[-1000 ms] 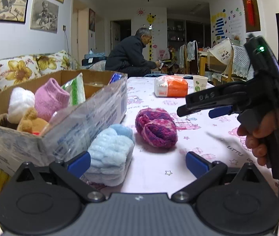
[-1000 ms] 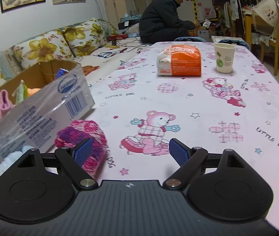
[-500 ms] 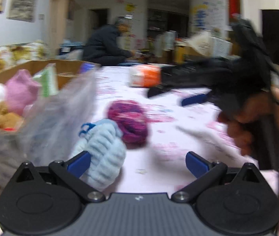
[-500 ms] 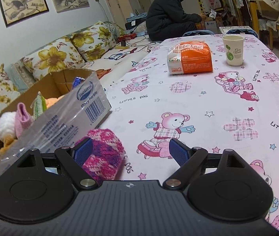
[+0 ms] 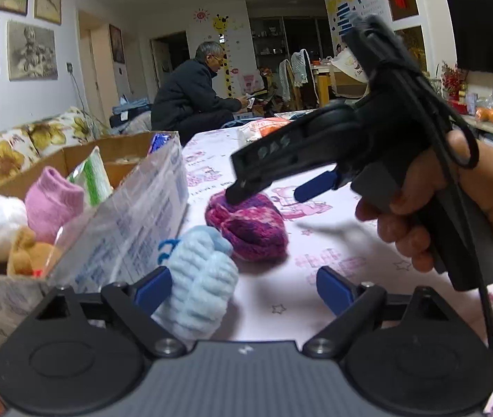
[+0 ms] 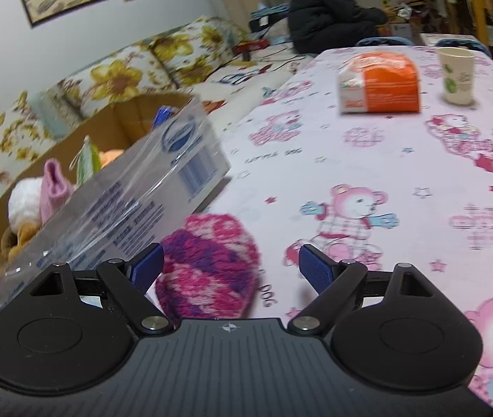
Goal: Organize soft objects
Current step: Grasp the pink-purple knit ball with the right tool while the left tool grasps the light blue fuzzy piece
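Your left tool (image 5: pixel 243 286) has its jaws wide but has just been closing them a little. The blue sock (image 5: pixel 199 278) lies between them, against the left pad (image 5: pixel 152 286) and clear of the right one, so nothing is gripped. Just beyond that sock sits the pink ball (image 5: pixel 250 229).

Your right tool (image 6: pixel 231 266) is also spread wide. The ball (image 6: pixel 208 264) lies between its pads, nearer the left one. Seen from your left tool, one of its fingers (image 5: pixel 246 187) seems to rest on top of the ball, though the angle leaves contact unsure. Your right hand (image 5: pixel 455 208) holds its handle.

To the left of both tools stands the box (image 5: pixel 135 215), already holding a pink sock (image 5: pixel 53 201) and a white one (image 5: pixel 3 219). Ahead on the surface (image 6: pixel 385 160), well apart, are an orange pack (image 6: pixel 378 83) and a cup (image 6: pixel 457 76).
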A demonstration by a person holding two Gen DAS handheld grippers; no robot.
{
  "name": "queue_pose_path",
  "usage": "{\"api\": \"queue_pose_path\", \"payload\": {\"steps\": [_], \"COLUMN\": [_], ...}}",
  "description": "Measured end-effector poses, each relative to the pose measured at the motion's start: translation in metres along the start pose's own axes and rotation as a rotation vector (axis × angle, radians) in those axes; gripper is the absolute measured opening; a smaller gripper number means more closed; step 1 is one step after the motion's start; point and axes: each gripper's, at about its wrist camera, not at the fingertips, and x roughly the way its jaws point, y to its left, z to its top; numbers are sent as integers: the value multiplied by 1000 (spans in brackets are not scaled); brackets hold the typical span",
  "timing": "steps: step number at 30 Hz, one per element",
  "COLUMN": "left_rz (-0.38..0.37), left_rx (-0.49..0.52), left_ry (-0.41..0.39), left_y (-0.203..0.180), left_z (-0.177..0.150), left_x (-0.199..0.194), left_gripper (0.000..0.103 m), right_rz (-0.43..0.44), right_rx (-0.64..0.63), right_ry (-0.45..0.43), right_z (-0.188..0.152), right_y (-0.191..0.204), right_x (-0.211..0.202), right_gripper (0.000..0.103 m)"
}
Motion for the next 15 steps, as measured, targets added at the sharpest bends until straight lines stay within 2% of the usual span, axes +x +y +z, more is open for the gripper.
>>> {"api": "queue_pose_path", "payload": {"steps": [6, 8, 9, 11, 15], "left_rz": [68, 100, 114, 139, 180], "left_rx": [86, 129, 150, 191, 243], "left_ry": [24, 38, 44, 57, 78], "left_y": [-5, -8, -10, -11, -11], "left_z": [2, 3, 4, 4, 4], "left_x": [4, 7, 10, 13, 18], "left_gripper": [80, 72, 70, 61, 45], "right_rz": [6, 4, 12, 32, 20], "right_rx": [18, 12, 7, 6, -15], "right_ry": [30, 30, 34, 40, 26], "right_z": [-5, -6, -7, -8, -11], "right_y": [5, 8, 10, 13, 21], "right_x": [20, 25, 27, 30, 29], "right_gripper": [103, 102, 99, 80, 72]}}
